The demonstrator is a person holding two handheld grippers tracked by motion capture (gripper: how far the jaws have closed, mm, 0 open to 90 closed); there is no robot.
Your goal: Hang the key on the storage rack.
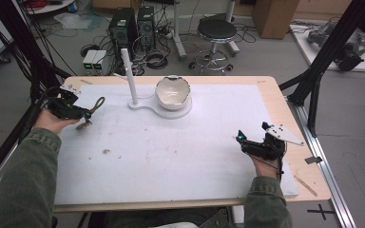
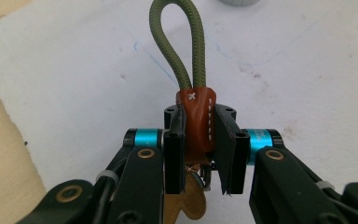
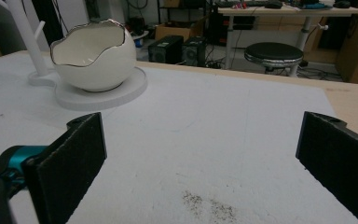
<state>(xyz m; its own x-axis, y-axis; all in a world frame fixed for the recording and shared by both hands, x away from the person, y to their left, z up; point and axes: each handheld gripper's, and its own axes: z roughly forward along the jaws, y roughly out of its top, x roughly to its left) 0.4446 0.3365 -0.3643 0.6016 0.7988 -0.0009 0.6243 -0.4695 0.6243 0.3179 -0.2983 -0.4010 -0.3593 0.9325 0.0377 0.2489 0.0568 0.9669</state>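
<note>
Brown-collared olive cord loop (image 2: 186,56), pinched upright

A lab or workshop: behind the white-topped table (image 1: 171,156) stand two black computer towers (image 1: 132,29) amid tangled cables (image 1: 154,59) on the grey floor, a black stool (image 1: 216,31) beside them, black frame struts (image 1: 330,47) flanking the table

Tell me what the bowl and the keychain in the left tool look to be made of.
Bowl: glazed ceramic by the look, glossy white with a thin metallic line along its jagged, eggshell-like rim. Keychain, clamped in the left tool: a woven olive cord loop set in a brown wrap that looks like leather, with white stitching; a tan tab hangs below, likely leather too.
</note>
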